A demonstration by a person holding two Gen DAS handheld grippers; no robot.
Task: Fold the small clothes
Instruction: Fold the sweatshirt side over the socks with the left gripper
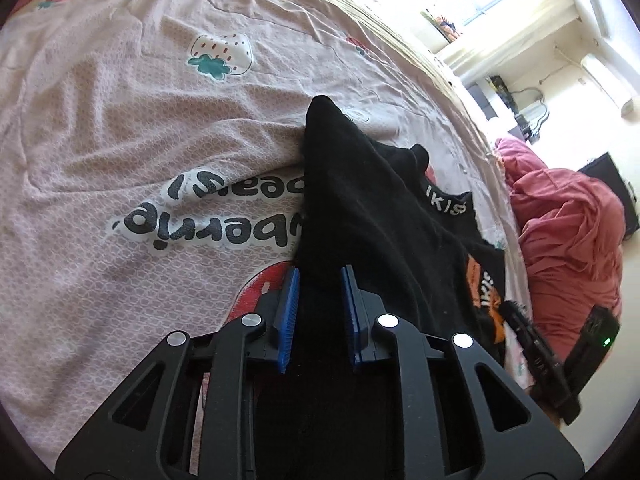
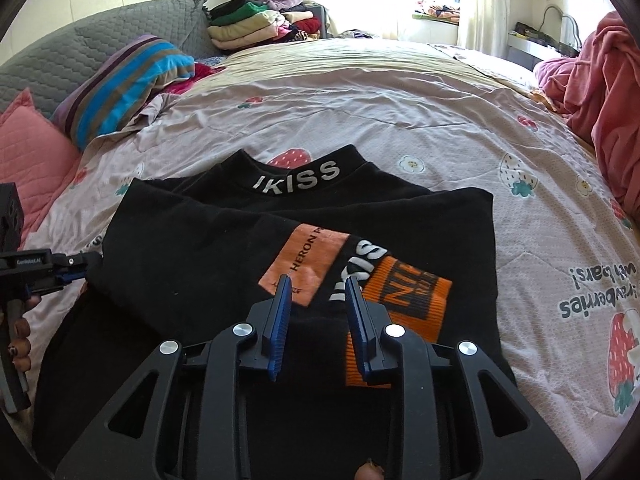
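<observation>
- The black IKISS sweatshirt (image 2: 256, 232) lay on the strawberry-print bedspread (image 2: 400, 120) near the middle of the right wrist view, its collar toward 12 o'clock and both sleeves already crossed over the chest.
- The left gripper (image 1: 318, 300) stood with its blue pads (image 1: 290, 312) spread, a ridge of black cloth running up between them toward 12 o'clock. Whether the pads actually pressed that cloth, I could not tell; there seemed to be a gap on each side.
- In the right wrist view the left gripper (image 2: 86, 266) sat at 9 o'clock, at the sweatshirt's side edge.
- The right gripper (image 2: 316, 300) hovered low over the hem end with its jaws apart, nothing visibly pinched; the orange ribbed cuff (image 2: 404, 296) lay just at 1 o'clock of its tips.
- The garment looked soft, thick and limp, probably fleece: light enough to lift, but it would sag and bunch wherever it was unsupported.
- The surface looked matte and should not slip from ribbed pads, though a thick double layer could need a wide opening.
- The likeliest good hold was the two hem corners, one per gripper, taking all layers so the crossed sleeves stayed in place.
- The printed orange patch (image 2: 304, 260) seemed stiffer and a poor place to pinch.
- The soft bedspread beneath might get caught up with the cloth.
</observation>
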